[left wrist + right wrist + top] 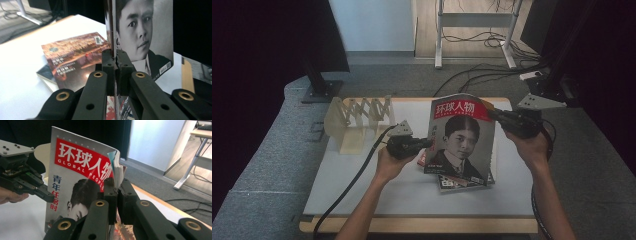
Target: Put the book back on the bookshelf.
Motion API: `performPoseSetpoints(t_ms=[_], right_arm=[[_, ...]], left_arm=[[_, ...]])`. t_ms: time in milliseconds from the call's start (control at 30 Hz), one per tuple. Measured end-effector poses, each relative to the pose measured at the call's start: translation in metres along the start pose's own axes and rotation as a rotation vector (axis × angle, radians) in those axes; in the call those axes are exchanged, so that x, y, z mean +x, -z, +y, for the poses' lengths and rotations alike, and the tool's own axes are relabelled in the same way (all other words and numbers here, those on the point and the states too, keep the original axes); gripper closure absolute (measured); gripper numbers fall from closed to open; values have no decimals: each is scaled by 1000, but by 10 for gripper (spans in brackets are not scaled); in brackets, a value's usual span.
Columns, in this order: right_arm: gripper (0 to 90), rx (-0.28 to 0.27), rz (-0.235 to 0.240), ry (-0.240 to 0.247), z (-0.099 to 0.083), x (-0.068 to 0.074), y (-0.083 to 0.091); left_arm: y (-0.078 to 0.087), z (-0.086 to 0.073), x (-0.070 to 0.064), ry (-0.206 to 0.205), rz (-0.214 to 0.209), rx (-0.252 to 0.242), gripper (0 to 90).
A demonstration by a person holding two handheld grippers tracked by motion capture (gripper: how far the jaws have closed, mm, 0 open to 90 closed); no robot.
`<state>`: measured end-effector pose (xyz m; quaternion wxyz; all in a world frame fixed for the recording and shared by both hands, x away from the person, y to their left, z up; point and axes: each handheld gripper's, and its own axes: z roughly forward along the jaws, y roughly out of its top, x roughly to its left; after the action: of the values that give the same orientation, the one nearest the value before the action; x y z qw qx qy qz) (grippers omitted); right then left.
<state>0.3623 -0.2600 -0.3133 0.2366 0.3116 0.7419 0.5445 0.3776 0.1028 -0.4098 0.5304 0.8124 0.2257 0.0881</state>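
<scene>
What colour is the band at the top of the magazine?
Red on the magazine; the right gripper view shows it best.

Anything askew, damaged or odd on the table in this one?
The flat magazines lie in a loose, fanned pile, not squared up. The held magazine stands upright, pinched at its edges by the left gripper and right gripper, its top corner curling slightly. The rack stands normally. No damage visible.

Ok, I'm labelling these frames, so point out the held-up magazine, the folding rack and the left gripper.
magazine (pixel 462 137): high view, middle of its front cover.
folding rack (pixel 357 117): high view, its zigzag lattice.
left gripper (pixel 115 56): left gripper view, between the fingertips clamped on the magazine's edge.
</scene>
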Motion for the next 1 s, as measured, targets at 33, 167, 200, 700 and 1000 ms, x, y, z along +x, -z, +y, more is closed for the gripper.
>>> performPoseSetpoints(t_ms=[33,167,200,700,1000], right_arm=[[845,-4,-4,6,1,1,0],[845,-36,-16,24,4,4,1],[843,-45,-18,26,4,5,2],[809,-58,17,-24,-7,-1,14],[820,-67,18,-12,-9,3,18]], left_arm=[[0,0,0,-9,7,-10,873],[0,0,-2,-52,37,-38,872],[-2,-1,-4,-81,49,-44,872],[4,-6,-8,-104,-19,18,861],[9,4,-6,-53,-90,-21,807]])
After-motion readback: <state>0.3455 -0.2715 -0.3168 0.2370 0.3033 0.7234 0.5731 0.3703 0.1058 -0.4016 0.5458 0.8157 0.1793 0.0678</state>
